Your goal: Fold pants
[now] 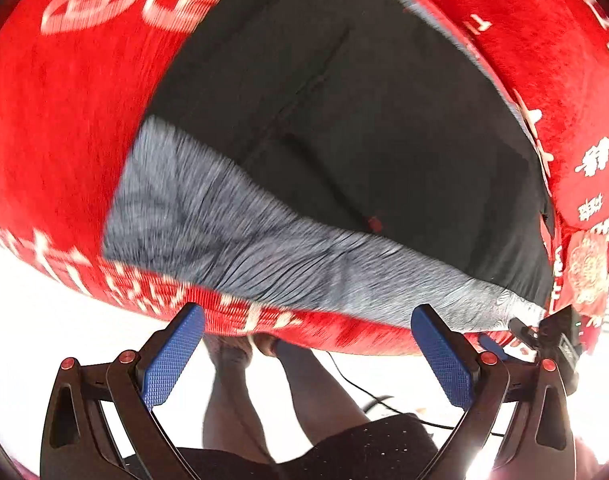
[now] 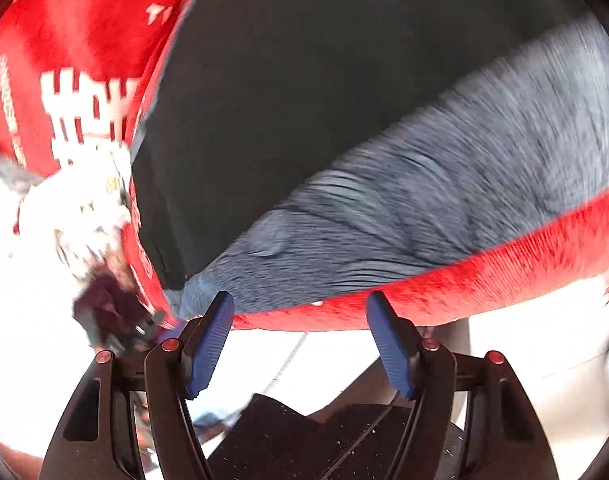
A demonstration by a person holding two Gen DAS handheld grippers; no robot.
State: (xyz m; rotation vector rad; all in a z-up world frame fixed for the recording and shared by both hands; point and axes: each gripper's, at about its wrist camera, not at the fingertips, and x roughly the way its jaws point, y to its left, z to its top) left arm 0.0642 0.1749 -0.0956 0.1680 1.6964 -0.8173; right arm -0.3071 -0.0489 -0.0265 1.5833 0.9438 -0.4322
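Note:
Black pants [image 1: 364,120] with a grey ribbed waistband [image 1: 232,236] lie flat on a red cloth-covered table [image 1: 56,128]. The waistband lies along the table's near edge. My left gripper [image 1: 306,320] is open and empty, just short of that edge, below the waistband. In the right wrist view the pants [image 2: 324,100] and waistband [image 2: 444,200] fill the frame. My right gripper [image 2: 300,308] is open and empty, its left fingertip [image 2: 220,312] at the waistband's near corner. The right gripper [image 1: 504,344] shows at that corner in the left wrist view.
The red cloth [image 2: 76,60] carries white printed characters. Below the table edge are a bright white floor [image 1: 32,320], the person's bare legs [image 1: 304,392] and a black cable [image 1: 368,396]. The left gripper [image 2: 124,320] shows blurred at the table edge.

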